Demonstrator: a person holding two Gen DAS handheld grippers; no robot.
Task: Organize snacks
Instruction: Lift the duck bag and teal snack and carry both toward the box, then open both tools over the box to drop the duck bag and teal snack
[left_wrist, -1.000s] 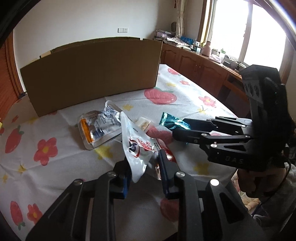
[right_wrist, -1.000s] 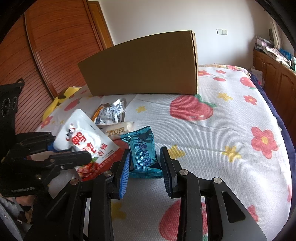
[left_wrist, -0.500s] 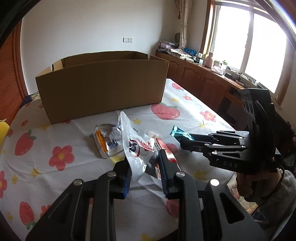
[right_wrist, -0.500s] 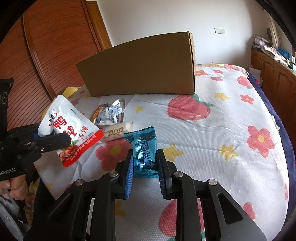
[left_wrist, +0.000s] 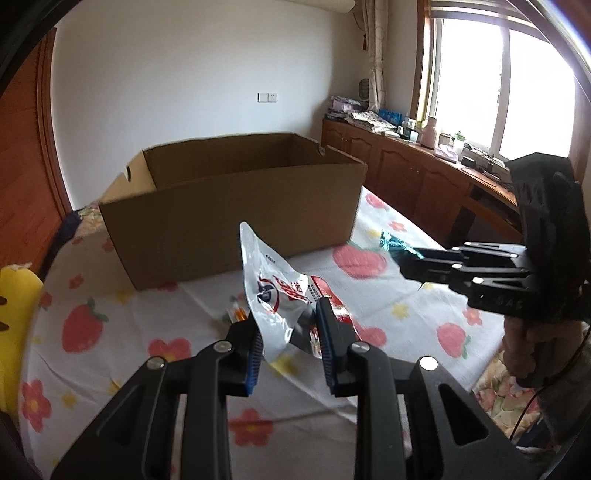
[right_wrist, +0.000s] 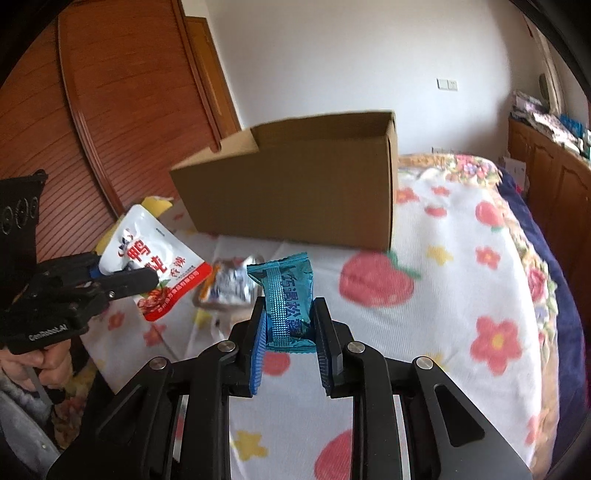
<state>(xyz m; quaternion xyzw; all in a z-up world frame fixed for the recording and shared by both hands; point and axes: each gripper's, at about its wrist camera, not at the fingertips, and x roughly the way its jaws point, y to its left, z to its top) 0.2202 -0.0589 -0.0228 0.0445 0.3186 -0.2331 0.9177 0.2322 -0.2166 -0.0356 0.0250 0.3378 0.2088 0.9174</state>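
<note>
My left gripper (left_wrist: 290, 332) is shut on a white and red snack pouch (left_wrist: 273, 291) and holds it above the table; it also shows in the right wrist view (right_wrist: 155, 258). My right gripper (right_wrist: 290, 332) is shut on a teal snack packet (right_wrist: 286, 299), lifted off the cloth; its tip shows in the left wrist view (left_wrist: 393, 245). An open cardboard box (left_wrist: 236, 206) stands beyond both grippers, its inside showing no snacks. A silver and orange snack pack (right_wrist: 229, 286) lies on the table below.
The table wears a white cloth with strawberries and flowers (right_wrist: 461, 295). A yellow object (left_wrist: 14, 306) sits at the left edge. Wooden cabinets with clutter (left_wrist: 424, 166) run under the window on the right. A wooden door (right_wrist: 122, 110) stands behind the box.
Both grippers have risen with their packets, off the table and toward the box. The box's open top has come into view. The right jaws closed fully on the teal packet.
</note>
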